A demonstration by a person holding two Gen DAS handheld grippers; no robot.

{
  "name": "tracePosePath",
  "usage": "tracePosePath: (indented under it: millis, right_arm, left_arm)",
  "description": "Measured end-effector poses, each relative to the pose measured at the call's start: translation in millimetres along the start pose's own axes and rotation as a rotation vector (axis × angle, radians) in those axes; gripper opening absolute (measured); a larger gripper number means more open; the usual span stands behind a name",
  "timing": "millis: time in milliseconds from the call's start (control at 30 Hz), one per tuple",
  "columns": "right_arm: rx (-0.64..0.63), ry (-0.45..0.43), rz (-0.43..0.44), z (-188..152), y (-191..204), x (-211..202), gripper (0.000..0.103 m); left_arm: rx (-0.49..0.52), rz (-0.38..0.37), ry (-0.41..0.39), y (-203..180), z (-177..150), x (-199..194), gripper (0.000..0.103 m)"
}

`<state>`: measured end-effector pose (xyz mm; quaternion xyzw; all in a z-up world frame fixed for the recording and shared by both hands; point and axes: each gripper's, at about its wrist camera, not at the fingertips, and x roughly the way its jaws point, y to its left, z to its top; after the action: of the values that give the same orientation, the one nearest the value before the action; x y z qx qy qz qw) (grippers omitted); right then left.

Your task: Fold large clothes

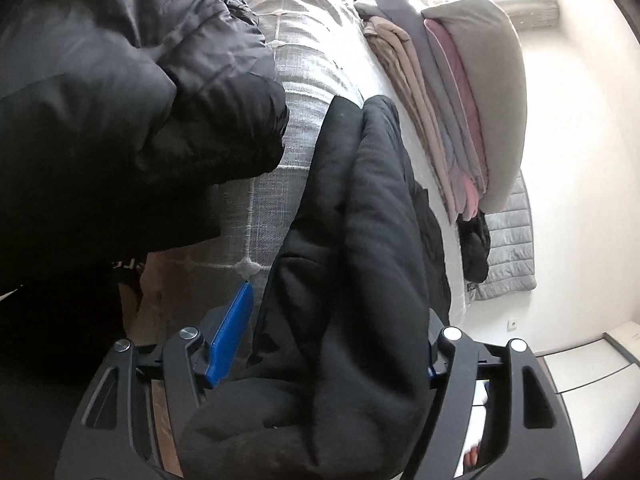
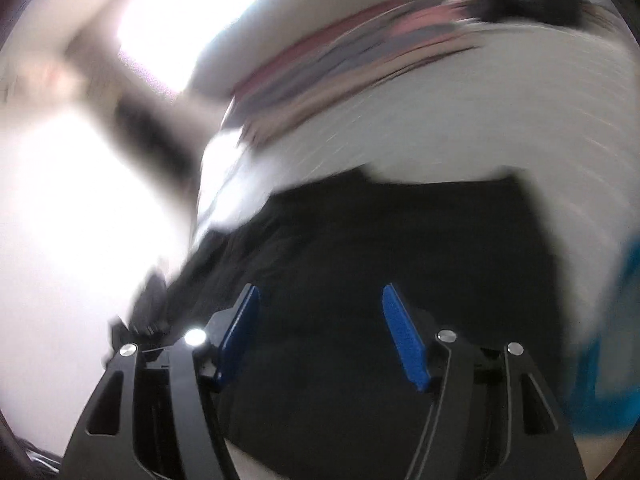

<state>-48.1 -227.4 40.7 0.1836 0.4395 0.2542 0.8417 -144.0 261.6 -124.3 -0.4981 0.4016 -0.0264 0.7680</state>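
My right gripper (image 2: 318, 332) is hanging with its blue pads (image 2: 404, 336) standing apart and nothing between them, over a black garment (image 2: 400, 248) that is lying spread on the pale bed (image 2: 500, 112). Everything is smearing into blur. Beyond the garment a stack of folded clothes (image 2: 332, 60) in pink, grey and beige is showing, and something turquoise (image 2: 616, 340) is streaking at the right edge.

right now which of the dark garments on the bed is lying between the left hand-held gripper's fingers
The black fleece-like garment draped over the left hand-held gripper. The puffy black jacket lies apart, up left on the bed.
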Motion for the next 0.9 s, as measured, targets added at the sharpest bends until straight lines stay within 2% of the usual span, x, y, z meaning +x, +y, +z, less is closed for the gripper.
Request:
tracePosePath:
  millis: [33, 133, 200, 233, 300, 333, 367, 433, 500, 567, 600, 700, 833, 867, 900]
  right_arm:
    - [-0.038, 0.026, -0.011, 1, 16, 24, 0.063]
    - [-0.079, 0.096, 0.002, 37, 44, 111, 0.063]
    - [-0.098, 0.124, -0.010, 56, 56, 157, 0.063]
    - [-0.101, 0.132, -0.015, 56, 59, 170, 0.063]
    - [-0.120, 0.179, -0.072, 61, 52, 207, 0.063]
    - [-0.134, 0.244, -0.137, 60, 52, 237, 0.064]
    - [-0.137, 0.295, -0.160, 61, 53, 257, 0.066]
    - [-0.117, 0.289, -0.151, 71, 56, 255, 0.066]
    - [-0.076, 0.260, -0.094, 75, 60, 233, 0.066]
    - [-0.154, 0.202, -0.090, 67, 78, 191, 0.066]
    - [-0.217, 0.187, -0.112, 55, 88, 168, 0.066]
    - [-0.303, 0.194, -0.198, 20, 92, 132, 0.066]
    - [-0.322, 0.221, -0.252, -34, 88, 101, 0.066]
    - [-0.333, 0.219, -0.265, -38, 84, 100, 0.066]
    - [-0.341, 0.218, -0.274, -44, 85, 100, 0.066]
  left_arm:
    - [-0.011, -0.005, -0.001, 1, 0, 2, 0.066]
    - [0.005, -0.015, -0.010, 1, 4, 3, 0.066]
    - [0.027, -0.011, -0.020, 2, 4, -1, 0.066]
    - [0.029, -0.012, -0.023, 4, 5, -2, 0.066]
    - [0.032, -0.014, -0.027, 6, 6, -3, 0.066]
    - [0.039, -0.016, -0.030, 5, 7, -3, 0.066]
    - [0.048, -0.016, -0.036, 5, 7, -3, 0.066]
    - [0.054, -0.012, -0.043, 4, 7, -4, 0.066]
    - [0.039, -0.001, -0.035, 7, 7, -3, 0.069]
    - [0.003, 0.032, -0.022, 13, 7, 0, 0.080]
    - [-0.016, 0.034, -0.018, 15, 8, 2, 0.082]
    - [-0.029, 0.029, -0.015, 16, 10, 6, 0.082]
    - [-0.022, 0.042, -0.031, 13, 9, 8, 0.081]
    - [-0.019, 0.037, -0.037, 12, 9, 7, 0.077]
    - [-0.011, 0.029, -0.040, 10, 7, 6, 0.066]
